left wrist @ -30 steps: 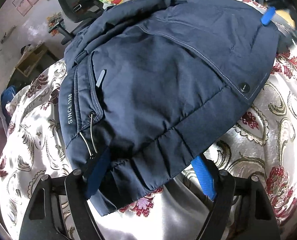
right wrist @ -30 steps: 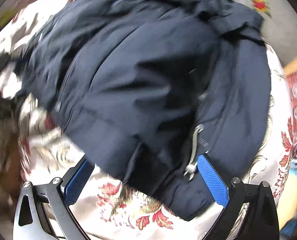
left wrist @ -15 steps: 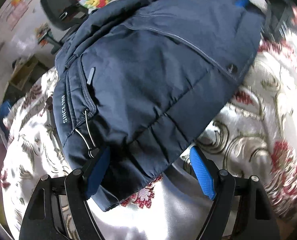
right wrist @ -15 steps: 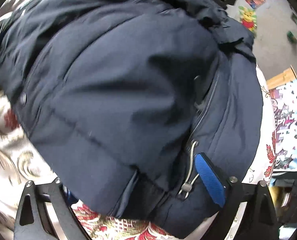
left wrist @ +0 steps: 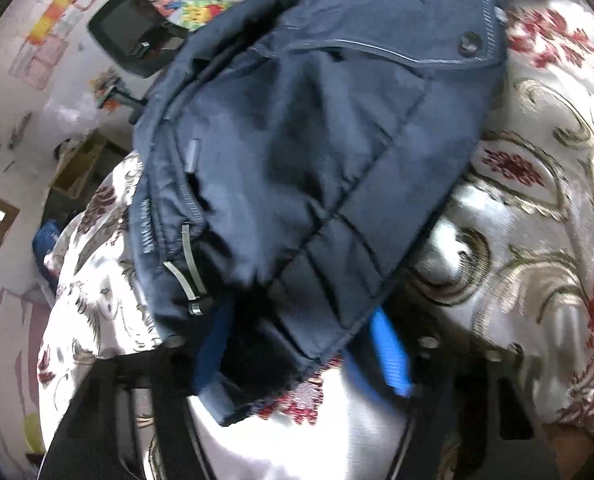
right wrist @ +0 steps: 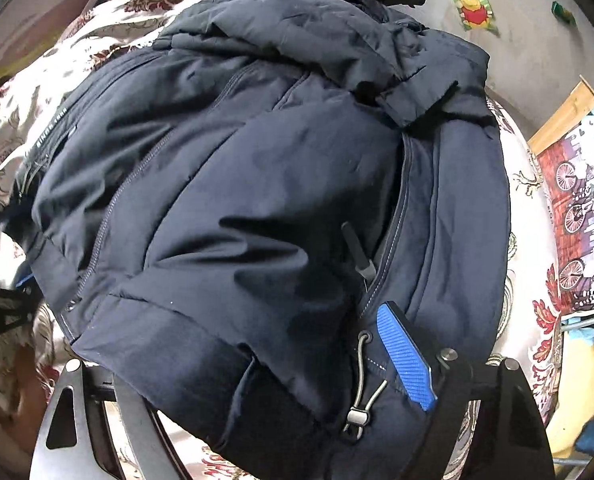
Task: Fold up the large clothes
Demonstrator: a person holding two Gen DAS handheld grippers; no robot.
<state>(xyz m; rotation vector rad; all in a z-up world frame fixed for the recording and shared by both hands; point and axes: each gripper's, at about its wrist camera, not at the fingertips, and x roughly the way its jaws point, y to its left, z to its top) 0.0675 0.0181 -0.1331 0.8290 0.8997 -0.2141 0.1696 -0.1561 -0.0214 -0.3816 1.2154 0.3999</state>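
Observation:
A navy padded jacket [left wrist: 297,152] lies bunched on a floral bedspread [left wrist: 537,208]. In the left wrist view my left gripper [left wrist: 297,344] has its blue pads either side of the jacket's hem corner, near a grey drawcord [left wrist: 187,268]; the jaws have closed in on the fabric. In the right wrist view the jacket [right wrist: 257,200] fills the frame. My right gripper [right wrist: 273,368] straddles its hem; the blue right pad [right wrist: 407,360] presses the fabric beside a drawcord toggle [right wrist: 359,416], and the left finger is hidden under the cloth.
A black office chair [left wrist: 133,32] stands on the floor past the bed's far edge. A wooden box [left wrist: 81,164] sits on the floor at left. A patterned cloth [right wrist: 581,216] lies at the bed's right side.
Both grippers moved forward onto the jacket's hem. The left jaws narrowed around the corner fabric. The right gripper slid under and over the hem, covering its left finger.

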